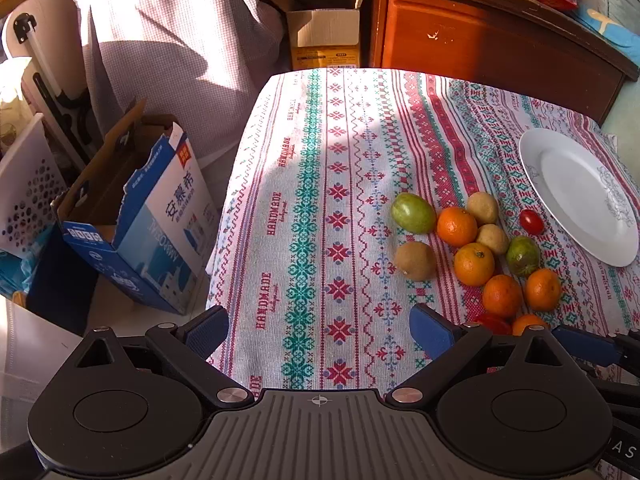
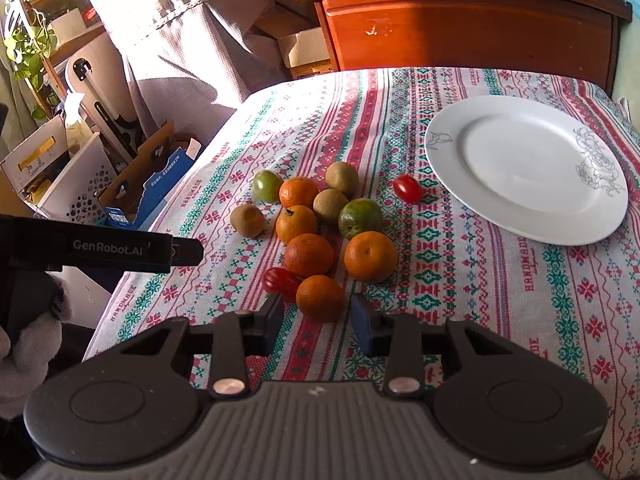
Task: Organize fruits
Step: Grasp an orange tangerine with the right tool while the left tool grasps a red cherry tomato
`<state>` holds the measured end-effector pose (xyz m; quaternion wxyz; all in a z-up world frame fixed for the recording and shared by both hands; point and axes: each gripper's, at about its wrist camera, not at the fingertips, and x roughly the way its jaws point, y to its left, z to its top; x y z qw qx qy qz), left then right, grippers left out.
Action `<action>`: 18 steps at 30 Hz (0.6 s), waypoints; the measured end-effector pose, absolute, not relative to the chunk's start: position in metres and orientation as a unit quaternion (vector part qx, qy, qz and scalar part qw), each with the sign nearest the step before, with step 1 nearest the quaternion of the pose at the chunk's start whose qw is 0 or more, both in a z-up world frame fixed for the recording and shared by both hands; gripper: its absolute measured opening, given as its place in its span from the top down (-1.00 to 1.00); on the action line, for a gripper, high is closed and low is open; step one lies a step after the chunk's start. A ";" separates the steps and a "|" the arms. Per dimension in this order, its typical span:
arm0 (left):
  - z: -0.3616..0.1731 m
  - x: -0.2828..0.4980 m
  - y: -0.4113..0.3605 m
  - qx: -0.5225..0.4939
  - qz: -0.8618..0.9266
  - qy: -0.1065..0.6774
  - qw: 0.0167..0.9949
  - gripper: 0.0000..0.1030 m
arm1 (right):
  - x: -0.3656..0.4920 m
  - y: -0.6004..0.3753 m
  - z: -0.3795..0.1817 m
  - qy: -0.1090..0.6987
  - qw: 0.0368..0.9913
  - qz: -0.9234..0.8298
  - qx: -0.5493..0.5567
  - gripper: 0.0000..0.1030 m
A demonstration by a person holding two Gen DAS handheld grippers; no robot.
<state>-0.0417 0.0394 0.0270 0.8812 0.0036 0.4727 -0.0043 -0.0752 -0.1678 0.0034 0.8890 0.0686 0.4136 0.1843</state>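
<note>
Right gripper (image 2: pixel 320 316) sits low, fingers apart, and an orange (image 2: pixel 320 298) lies just ahead between the tips, not gripped. A tomato (image 2: pixel 279 280) touches that orange beside the left finger. Beyond crowd more oranges (image 2: pixel 309 255), kiwis (image 2: pixel 330 206) and green fruit (image 2: pixel 360 218), packed tight. A lone tomato (image 2: pixel 407 188) lies between pile and plate (image 2: pixel 520 208), far right of the fingers. Left gripper (image 1: pixel 318 330) hovers spread wide over bare cloth (image 1: pixel 304 208), the pile off past its right finger. The cloth's edge drops away left, where a blue carton (image 1: pixel 160 216) stands below. A wooden cabinet (image 2: pixel 460 28) closes the far side.
</note>
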 end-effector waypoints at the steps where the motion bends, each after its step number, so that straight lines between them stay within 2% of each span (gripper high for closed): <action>1: 0.027 -0.042 0.039 0.003 -0.008 0.472 0.882 -0.89 | -0.075 -0.167 0.003 0.412 0.890 0.185 0.066 0.37; 4: 0.026 -0.044 0.034 0.010 -0.016 0.469 0.883 -0.88 | -0.075 -0.165 0.001 0.413 0.889 0.191 0.053 0.47; 18: 0.019 -0.059 -0.001 0.026 -0.102 0.457 0.883 -0.74 | -0.082 -0.199 0.005 0.415 0.895 0.149 0.075 0.47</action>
